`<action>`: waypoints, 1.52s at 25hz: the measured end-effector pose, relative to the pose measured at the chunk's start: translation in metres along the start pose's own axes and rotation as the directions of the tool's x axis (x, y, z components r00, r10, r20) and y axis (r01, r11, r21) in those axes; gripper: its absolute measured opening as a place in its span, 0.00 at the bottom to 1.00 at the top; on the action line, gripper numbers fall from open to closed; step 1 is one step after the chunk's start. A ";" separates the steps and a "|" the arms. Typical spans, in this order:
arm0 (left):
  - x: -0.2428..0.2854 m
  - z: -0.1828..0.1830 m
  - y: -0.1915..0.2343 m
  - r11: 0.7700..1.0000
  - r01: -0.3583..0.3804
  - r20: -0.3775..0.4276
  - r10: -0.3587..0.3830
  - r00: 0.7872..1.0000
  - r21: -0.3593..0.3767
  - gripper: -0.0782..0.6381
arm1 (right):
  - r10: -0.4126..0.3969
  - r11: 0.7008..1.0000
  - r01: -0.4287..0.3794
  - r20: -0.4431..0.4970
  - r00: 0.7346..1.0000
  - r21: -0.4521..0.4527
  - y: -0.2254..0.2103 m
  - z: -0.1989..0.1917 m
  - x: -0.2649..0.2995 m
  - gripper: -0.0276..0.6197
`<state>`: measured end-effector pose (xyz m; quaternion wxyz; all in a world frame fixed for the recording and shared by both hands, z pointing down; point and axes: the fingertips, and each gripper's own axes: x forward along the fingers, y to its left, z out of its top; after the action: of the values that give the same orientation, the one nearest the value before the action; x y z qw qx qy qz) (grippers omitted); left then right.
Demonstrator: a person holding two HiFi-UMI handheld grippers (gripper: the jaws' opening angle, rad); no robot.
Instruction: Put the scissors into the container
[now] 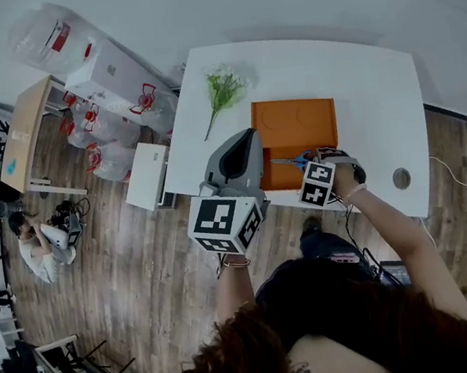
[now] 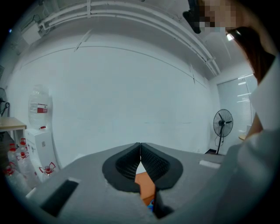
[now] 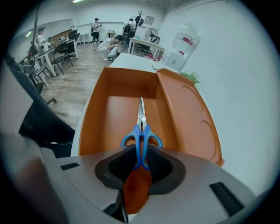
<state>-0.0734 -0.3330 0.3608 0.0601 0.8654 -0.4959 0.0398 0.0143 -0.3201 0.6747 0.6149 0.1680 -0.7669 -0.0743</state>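
Observation:
The scissors (image 3: 141,131) have blue handles and steel blades. My right gripper (image 3: 141,152) is shut on their handles, and the blades point forward over the open orange container (image 3: 109,118). In the head view the scissors (image 1: 297,161) hang over the container's near part (image 1: 277,173), with the right gripper (image 1: 309,166) at its near right corner. The container's flat lid (image 3: 189,118) lies folded open beside the tray. My left gripper (image 1: 248,135) is held up above the container's left edge. Its jaws (image 2: 140,145) are shut, tips touching, with nothing between them, facing a white wall.
The white table (image 1: 376,90) carries a green sprig (image 1: 221,90) behind the container and a small round disc (image 1: 401,178) at the right. Water bottles and a white box (image 1: 109,78) stand on the floor at the left. A person (image 1: 38,245) crouches there.

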 end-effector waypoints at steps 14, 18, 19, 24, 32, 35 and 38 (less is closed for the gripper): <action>-0.004 0.002 -0.002 1.000 0.003 0.005 -0.003 1.000 0.008 0.13 | -0.032 0.995 0.027 0.053 0.998 0.096 -0.008 0.005 -0.003 0.15; -0.009 0.006 -0.005 1.000 0.009 0.013 -0.009 1.000 0.010 0.13 | -0.071 0.985 0.054 0.103 0.992 0.166 -0.012 0.010 -0.018 0.16; -0.010 0.007 -0.007 1.000 0.011 0.014 -0.011 1.000 0.011 0.13 | -0.083 0.982 0.062 0.114 0.990 0.178 -0.013 0.011 -0.022 0.16; -0.018 0.010 -0.013 1.000 0.025 0.023 -0.025 0.999 0.015 0.13 | -0.137 0.959 0.090 0.161 0.977 0.269 -0.017 0.015 -0.039 0.14; -0.037 0.009 -0.027 0.999 0.045 0.034 -0.046 0.998 0.020 0.13 | -0.293 0.878 0.141 0.280 0.914 0.458 -0.031 0.028 -0.090 0.10; -0.044 0.010 -0.031 0.998 0.053 0.039 -0.054 0.998 0.020 0.13 | -0.343 0.851 0.161 0.297 0.891 0.500 -0.034 0.031 -0.109 0.09; -0.050 0.012 -0.034 0.998 0.059 0.045 -0.060 0.997 0.024 0.13 | -0.396 0.824 0.181 0.316 0.862 0.538 -0.037 0.035 -0.128 0.08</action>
<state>-0.0689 -0.2751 0.3406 0.0401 0.8811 -0.4707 0.0238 0.0109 -0.3131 0.5369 0.3560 0.4152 -0.8372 -0.0055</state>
